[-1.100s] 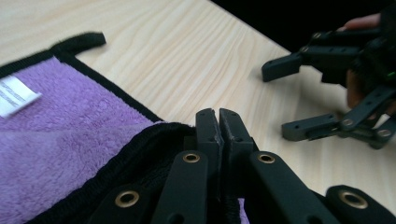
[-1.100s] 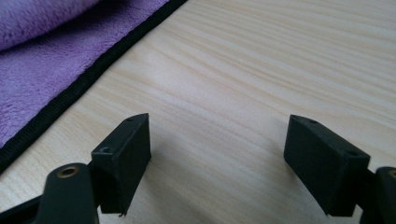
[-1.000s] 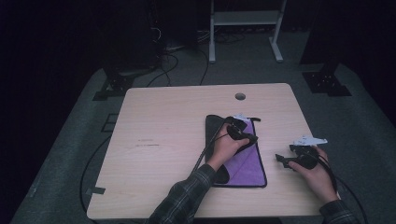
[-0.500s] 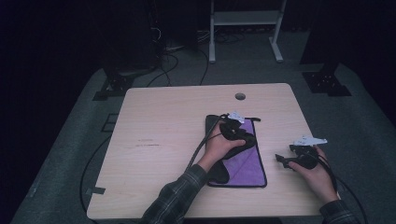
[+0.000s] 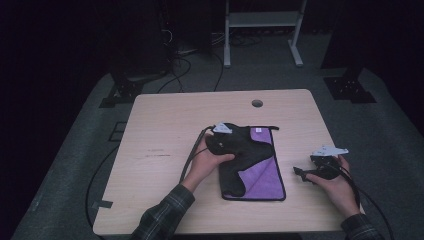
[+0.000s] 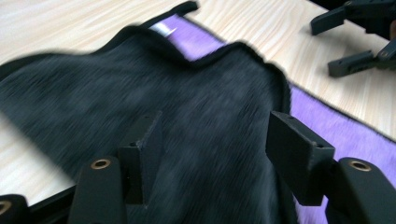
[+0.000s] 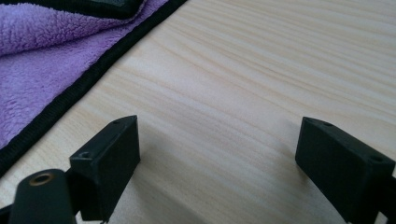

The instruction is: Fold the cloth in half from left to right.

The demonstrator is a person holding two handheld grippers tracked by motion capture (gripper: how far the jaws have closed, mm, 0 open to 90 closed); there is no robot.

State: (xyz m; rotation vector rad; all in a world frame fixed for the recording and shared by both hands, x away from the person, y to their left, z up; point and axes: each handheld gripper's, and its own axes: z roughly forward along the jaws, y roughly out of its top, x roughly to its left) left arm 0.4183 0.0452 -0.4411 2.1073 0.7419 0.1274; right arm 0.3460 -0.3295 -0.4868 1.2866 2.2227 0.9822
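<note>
The cloth [image 5: 260, 165] is partly folded; the left tool [image 6: 215, 154], just opened, is spread above it, nothing pinched; the right tool [image 7: 217, 163] is spread over bare worktop [image 7: 261, 70].

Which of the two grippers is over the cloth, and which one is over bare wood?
The left gripper is over the purple-and-black cloth. The right gripper rests beside the cloth on the bare table, its jaws open.

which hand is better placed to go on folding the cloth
Left, most likely. The left tool, jaws just opened with nothing pinched, hangs right over the black folded flap of the cloth. The right tool is open above bare table, off the cloth's right edge.
</note>
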